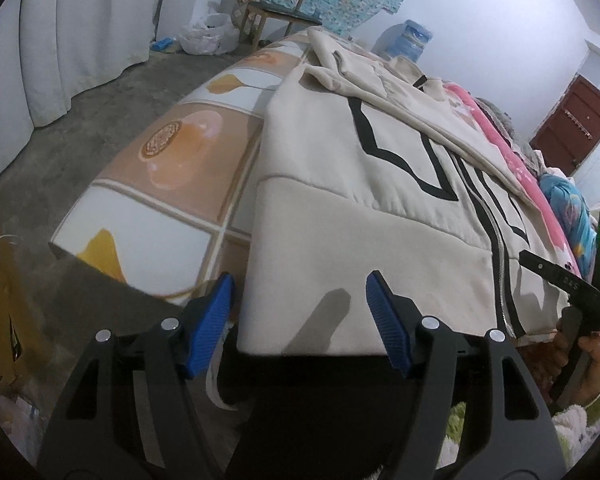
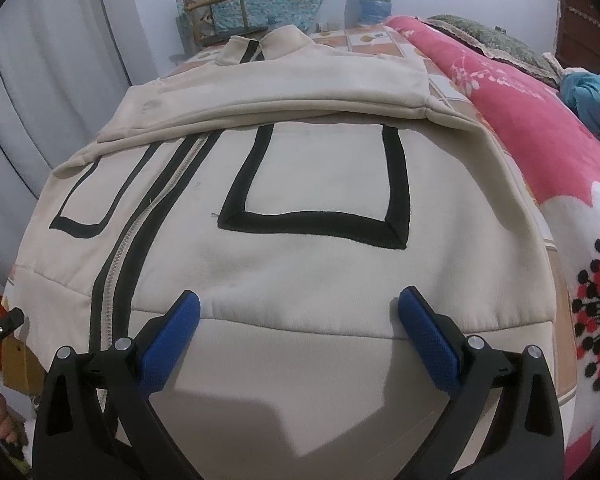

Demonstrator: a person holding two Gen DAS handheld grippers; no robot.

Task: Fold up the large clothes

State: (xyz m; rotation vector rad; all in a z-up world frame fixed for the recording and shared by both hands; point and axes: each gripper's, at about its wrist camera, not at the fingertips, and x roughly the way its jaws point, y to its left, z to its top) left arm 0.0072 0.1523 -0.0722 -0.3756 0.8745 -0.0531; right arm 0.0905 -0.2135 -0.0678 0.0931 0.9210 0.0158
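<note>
A cream zip-up jacket [image 1: 340, 184] with black trim lies flat on the bed, sleeves folded across its chest; it also shows in the right wrist view [image 2: 300, 264]. My left gripper [image 1: 300, 304] is open, its blue fingers [image 1: 384, 316] straddling the jacket's bottom-left hem corner. My right gripper [image 2: 300, 320] is open over the hem band on the right half, just right of the zipper [image 2: 118, 276]. The right gripper's body also shows at the far right of the left wrist view [image 1: 572, 292].
The jacket lies on a tile-patterned sheet [image 1: 160, 168]. A pink floral blanket [image 2: 540, 152] lies along the jacket's right side. A wooden chair [image 1: 276, 4], a plastic bag [image 1: 210, 34] and a water jug [image 1: 408, 38] stand beyond the bed. White curtains [image 1: 60, 40] hang left.
</note>
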